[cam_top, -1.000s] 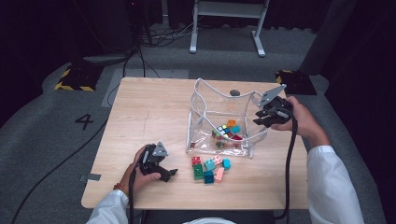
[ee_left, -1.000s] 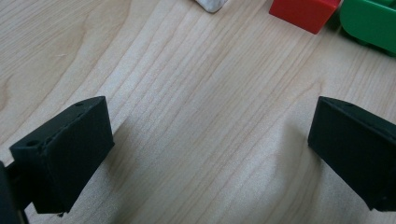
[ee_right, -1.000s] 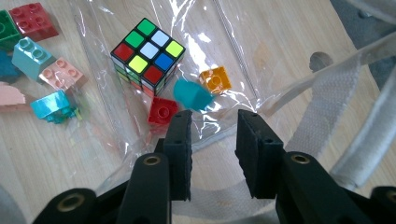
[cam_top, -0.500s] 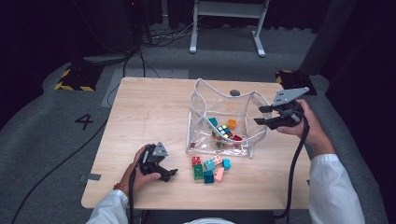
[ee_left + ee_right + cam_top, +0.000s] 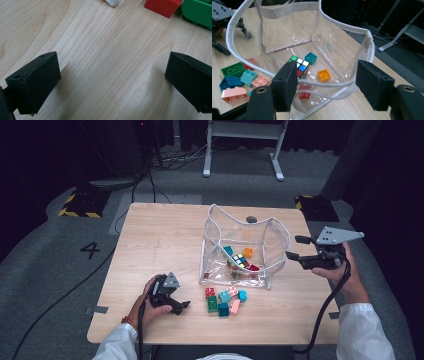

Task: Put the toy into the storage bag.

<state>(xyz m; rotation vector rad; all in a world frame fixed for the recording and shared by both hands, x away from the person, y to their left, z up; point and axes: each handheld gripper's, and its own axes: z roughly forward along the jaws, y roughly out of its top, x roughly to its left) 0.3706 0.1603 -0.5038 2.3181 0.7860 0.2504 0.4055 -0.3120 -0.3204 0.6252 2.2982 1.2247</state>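
The loose bricks [image 5: 224, 299] lie on the desk [image 5: 150, 240] just right of the open, empty left gripper [image 5: 181, 306], in front of the bag [image 5: 245, 247]; the right gripper [image 5: 294, 247], just opened, is farther.

Overhead plus claw-mounted close-ups — shared table [image 5: 165, 235]

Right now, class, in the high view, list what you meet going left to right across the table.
Left gripper → loose pile of bricks → clear bag → right gripper, jaws open.
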